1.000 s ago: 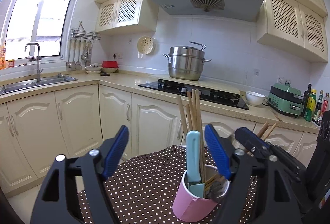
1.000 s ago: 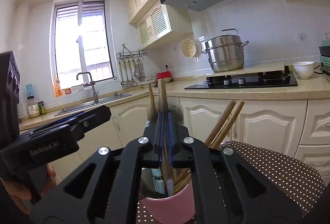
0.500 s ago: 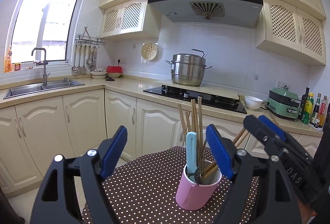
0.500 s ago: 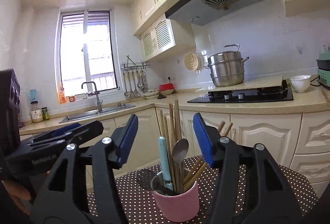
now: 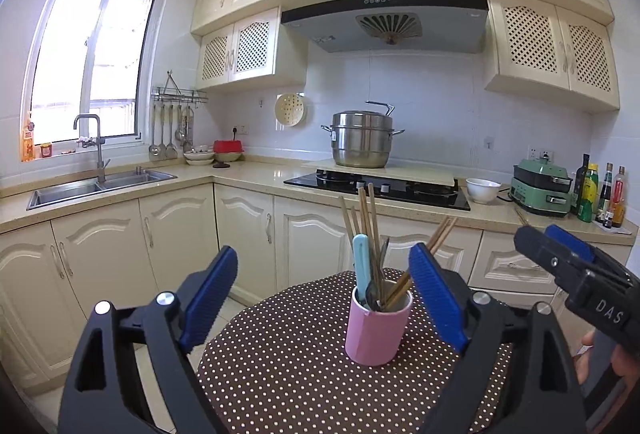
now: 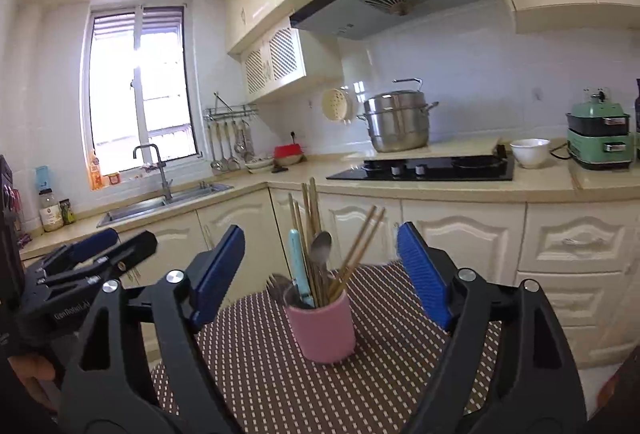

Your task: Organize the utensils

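Cream kitchen cabinets wrap the background, sink (image 5: 100,186) at far left under the window, hob (image 5: 380,188) dead ahead. Closer in, my left gripper (image 5: 324,298) hangs empty over the dotted tabletop (image 5: 280,362), its jaws opening wide with nothing touching the pads. Moving right, there's the pink cup (image 5: 378,326) standing upright on the tabletop, and it's packed: a teal handle (image 5: 362,266), a spoon (image 6: 321,248), a fork (image 6: 276,282) at the rim, and chopsticks (image 5: 370,218) fanning out the top. Further right, my right gripper (image 6: 320,266) is opening too, pads clear of everything, the cup framed between them but well ahead. So I reckon this is the release step: utensils are in the cup and both grippers are free. No loose utensil shows on the tabletop, so the sorting looks close to done. Next move calls for a check for stragglers, keeping clear of those leaning chopsticks so the cup doesn't tip.
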`<state>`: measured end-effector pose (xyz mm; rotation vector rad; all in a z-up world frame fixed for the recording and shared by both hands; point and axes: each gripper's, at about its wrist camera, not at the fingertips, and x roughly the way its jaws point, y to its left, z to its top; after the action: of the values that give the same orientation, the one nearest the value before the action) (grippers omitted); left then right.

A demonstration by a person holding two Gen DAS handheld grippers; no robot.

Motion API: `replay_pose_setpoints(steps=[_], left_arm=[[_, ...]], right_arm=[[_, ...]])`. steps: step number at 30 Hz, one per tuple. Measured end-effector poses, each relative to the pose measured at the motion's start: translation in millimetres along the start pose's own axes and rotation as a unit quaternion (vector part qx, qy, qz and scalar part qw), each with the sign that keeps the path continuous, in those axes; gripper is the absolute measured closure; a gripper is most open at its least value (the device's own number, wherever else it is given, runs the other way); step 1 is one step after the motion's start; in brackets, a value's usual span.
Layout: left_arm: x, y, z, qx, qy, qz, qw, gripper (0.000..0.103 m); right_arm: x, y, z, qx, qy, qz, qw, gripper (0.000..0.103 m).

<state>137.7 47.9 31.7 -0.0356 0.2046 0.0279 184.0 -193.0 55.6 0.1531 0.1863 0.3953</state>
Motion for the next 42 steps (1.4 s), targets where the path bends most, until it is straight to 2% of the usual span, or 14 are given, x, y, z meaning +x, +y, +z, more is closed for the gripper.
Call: replay_pose_setpoints(steps=[8,13,21,30,42], left_arm=[[-39,-10,-14,0.014,0.024,-0.018,0.9995,0.015],[-69,-13,-23,0.018,0.029,-0.024,0.9991,0.014],[-112,-13,-29,0.013,0.014,-0.03,0.9994,0.013],[-134,-11,-21,0.022,-0.012,-0.014,0.9996,0.013],[-141,-12,-17,0.022,-0.027,-0.004,0.9994,0.013]], right_arm=[[-45,14,-13,-0.011,0.019,-0.031,0.999,0.014],[-72,33,-21,-0.02,0.02,-0.031,0.999,0.011],[-103,52,-19,-0.042,0.007,-0.046,0.998,0.009],[-118,65,-17,-0.067,-0.007,-0.054,0.996,0.008],[-126,72,-15,-0.078,-0.015,-0.055,0.995,0.008]])
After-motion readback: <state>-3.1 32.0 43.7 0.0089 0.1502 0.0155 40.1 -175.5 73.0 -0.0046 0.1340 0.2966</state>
